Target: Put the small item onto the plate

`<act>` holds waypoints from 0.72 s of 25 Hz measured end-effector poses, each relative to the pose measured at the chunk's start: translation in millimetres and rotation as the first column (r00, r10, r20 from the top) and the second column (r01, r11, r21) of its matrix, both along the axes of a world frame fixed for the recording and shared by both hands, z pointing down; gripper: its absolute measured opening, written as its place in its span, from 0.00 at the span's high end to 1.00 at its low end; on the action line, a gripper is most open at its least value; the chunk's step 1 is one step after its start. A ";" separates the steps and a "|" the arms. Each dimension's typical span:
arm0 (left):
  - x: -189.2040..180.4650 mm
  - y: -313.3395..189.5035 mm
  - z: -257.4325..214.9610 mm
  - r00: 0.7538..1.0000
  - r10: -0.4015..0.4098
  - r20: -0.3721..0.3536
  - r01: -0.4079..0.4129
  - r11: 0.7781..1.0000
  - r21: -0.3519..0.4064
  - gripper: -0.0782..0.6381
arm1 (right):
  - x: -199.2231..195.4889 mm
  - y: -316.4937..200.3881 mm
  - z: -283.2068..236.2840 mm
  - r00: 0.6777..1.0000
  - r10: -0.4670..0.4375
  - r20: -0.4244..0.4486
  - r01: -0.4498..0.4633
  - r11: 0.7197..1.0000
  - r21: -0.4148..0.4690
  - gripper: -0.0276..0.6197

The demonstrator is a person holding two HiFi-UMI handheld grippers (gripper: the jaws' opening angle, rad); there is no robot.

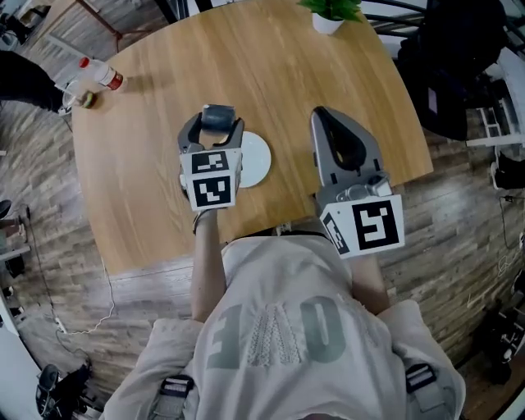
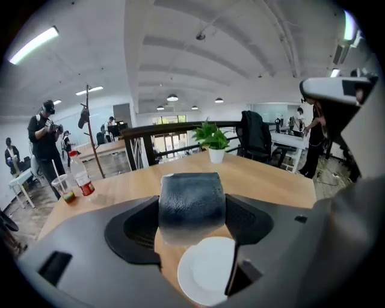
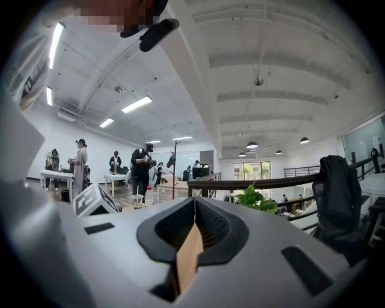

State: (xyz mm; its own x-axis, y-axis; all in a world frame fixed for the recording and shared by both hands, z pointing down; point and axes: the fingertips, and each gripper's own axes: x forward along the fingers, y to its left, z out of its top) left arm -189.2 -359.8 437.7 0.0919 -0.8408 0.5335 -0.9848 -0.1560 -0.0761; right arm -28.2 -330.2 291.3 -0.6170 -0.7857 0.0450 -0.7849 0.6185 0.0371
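Note:
A small dark blue-grey block [image 2: 192, 206] sits clamped between the jaws of my left gripper [image 1: 216, 125], which is shut on it. The block [image 1: 218, 117] hangs just above the left part of a small white plate [image 1: 256, 159] on the round wooden table [image 1: 271, 74]. In the left gripper view the plate [image 2: 207, 269] lies right below the block. My right gripper [image 1: 330, 123] is held above the table's near right part, jaws shut together with nothing in them [image 3: 193, 225]. Its jaw tips meet in a thin line.
A clear bottle with a red cap and label [image 1: 98, 75] and a small cup [image 1: 87, 99] stand at the table's far left edge. A potted green plant [image 1: 330, 12] is at the far edge. A dark jacket on a chair [image 1: 451, 66] is to the right.

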 end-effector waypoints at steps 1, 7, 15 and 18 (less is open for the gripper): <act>3.5 1.4 13.7 1.000 0.012 -0.002 -0.012 0.999 -0.037 0.45 | 2.5 0.8 2.9 1.000 0.010 -0.001 -0.010 1.000 -0.008 0.93; 15.7 17.5 80.7 0.998 0.061 0.006 -0.059 0.977 -0.203 0.45 | 9.9 9.6 20.1 0.999 0.040 -0.021 -0.041 0.997 -0.064 0.93; 27.3 33.7 132.4 0.991 0.136 0.015 -0.122 0.928 -0.351 0.45 | 25.7 18.5 41.1 0.995 0.097 -0.033 -0.101 0.986 -0.130 0.93; 30.7 39.9 146.4 0.987 0.163 0.000 -0.150 0.907 -0.393 0.45 | 30.1 20.6 44.5 0.993 0.116 -0.038 -0.120 0.983 -0.139 0.93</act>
